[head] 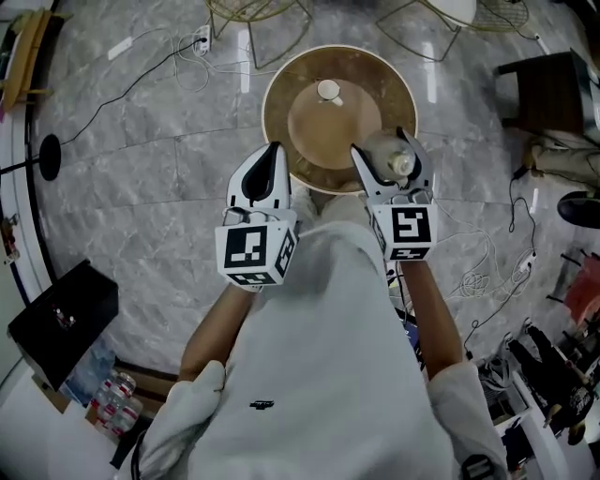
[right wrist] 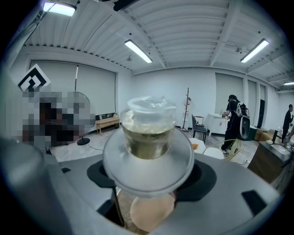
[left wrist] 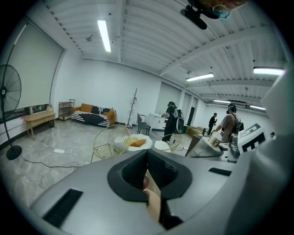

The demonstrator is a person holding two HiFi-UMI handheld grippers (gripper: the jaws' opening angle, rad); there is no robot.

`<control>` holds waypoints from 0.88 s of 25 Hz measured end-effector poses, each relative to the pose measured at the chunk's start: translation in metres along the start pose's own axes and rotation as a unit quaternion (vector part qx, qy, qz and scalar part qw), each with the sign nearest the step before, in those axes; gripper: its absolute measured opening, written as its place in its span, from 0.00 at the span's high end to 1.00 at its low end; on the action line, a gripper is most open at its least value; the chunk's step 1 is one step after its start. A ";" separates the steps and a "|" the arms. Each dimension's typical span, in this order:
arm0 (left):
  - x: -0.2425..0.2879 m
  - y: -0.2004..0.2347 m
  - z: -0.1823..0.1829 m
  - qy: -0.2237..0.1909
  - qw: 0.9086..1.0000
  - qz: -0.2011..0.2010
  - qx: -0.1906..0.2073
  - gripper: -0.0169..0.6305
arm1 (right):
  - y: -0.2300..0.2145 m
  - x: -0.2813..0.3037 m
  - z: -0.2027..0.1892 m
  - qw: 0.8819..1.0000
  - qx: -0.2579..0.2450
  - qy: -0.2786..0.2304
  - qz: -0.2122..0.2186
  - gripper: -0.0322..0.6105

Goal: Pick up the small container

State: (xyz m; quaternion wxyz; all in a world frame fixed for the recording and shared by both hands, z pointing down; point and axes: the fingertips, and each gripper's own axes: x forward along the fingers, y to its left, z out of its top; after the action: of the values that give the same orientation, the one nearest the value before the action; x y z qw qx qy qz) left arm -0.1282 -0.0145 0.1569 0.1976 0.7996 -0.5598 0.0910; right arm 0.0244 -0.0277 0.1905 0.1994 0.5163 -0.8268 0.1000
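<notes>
The small container (head: 397,159) is a clear plastic cup with a wide lid, and my right gripper (head: 391,161) is shut on it above the near right edge of the round wooden table (head: 279,94). In the right gripper view the container (right wrist: 147,137) fills the middle, held up off the table, and hides the jaw tips. My left gripper (head: 273,155) hovers over the table's near left edge. In the left gripper view the left gripper (left wrist: 148,170) is shut with nothing in it. A small white round thing (head: 328,90) lies on the table's inner disc.
Wire chairs (head: 255,13) stand beyond the table. Cables and a power strip (head: 202,39) lie on the marble floor. A black box (head: 61,319) sits at the lower left and a fan base (head: 49,156) at the left. Several people (left wrist: 173,122) stand far off.
</notes>
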 end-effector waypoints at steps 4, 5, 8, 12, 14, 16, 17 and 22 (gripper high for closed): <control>-0.005 0.001 0.015 -0.022 1.000 0.001 0.008 0.94 | -0.001 -0.015 0.015 1.000 -0.015 -0.015 0.001 0.42; -0.006 0.000 0.019 -0.027 1.000 0.001 0.010 0.94 | -0.001 -0.019 0.018 1.000 -0.016 -0.017 0.001 0.42; -0.010 -0.002 0.026 -0.032 0.999 -0.006 0.018 0.94 | 0.000 -0.029 0.024 1.000 -0.017 -0.018 0.001 0.42; -0.013 -0.014 0.030 -0.025 0.999 -0.032 0.036 0.95 | -0.002 -0.041 0.029 1.000 -0.019 -0.018 0.005 0.42; -0.015 -0.020 0.032 -0.021 0.997 -0.048 0.056 0.94 | -0.004 -0.047 0.033 1.000 -0.014 -0.021 0.003 0.42; -0.017 -0.024 0.032 -0.017 0.995 -0.061 0.073 0.95 | -0.004 -0.051 0.038 1.000 -0.008 -0.026 0.002 0.42; -0.018 -0.025 0.032 -0.016 0.995 -0.065 0.079 0.94 | -0.004 -0.053 0.040 1.000 -0.008 -0.028 0.001 0.42; -0.021 -0.021 0.036 -0.011 0.993 -0.072 0.091 0.94 | 0.001 -0.055 0.051 0.999 -0.002 -0.037 0.002 0.42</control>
State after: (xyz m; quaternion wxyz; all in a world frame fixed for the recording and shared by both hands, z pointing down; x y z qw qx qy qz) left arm -0.1187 -0.0053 0.1116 0.1237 0.8533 -0.4926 0.1179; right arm 0.0336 -0.0012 0.1205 0.1692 0.5173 -0.8352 0.0793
